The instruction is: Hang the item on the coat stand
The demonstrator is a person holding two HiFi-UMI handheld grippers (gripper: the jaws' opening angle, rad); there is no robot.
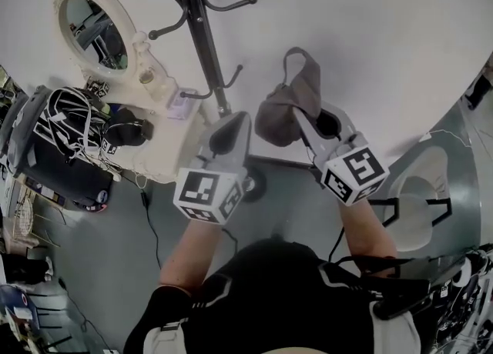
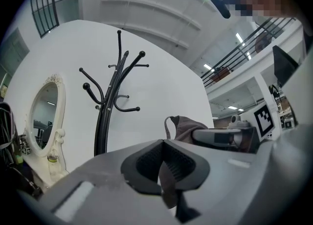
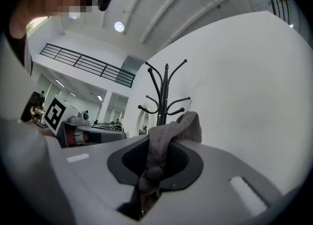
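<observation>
Soft taupe fabric item (image 1: 286,110), bunched and crumpled, with a thin loop standing up from its top. Clamped in the closed fingers of the right gripper (image 1: 312,121) and spilling over their tips. Held up in the air before a white wall, near the black coat stand (image 1: 202,37) but apart from its pole and curved hooks. Close beside, on the left, the left gripper (image 1: 231,125), fingers closed on a narrow dark strip of fabric (image 2: 168,182) hanging down between them; unclear whether part of the same item. Farther left, a white oval mirror (image 1: 92,29) on a white desk (image 1: 166,160).
</observation>
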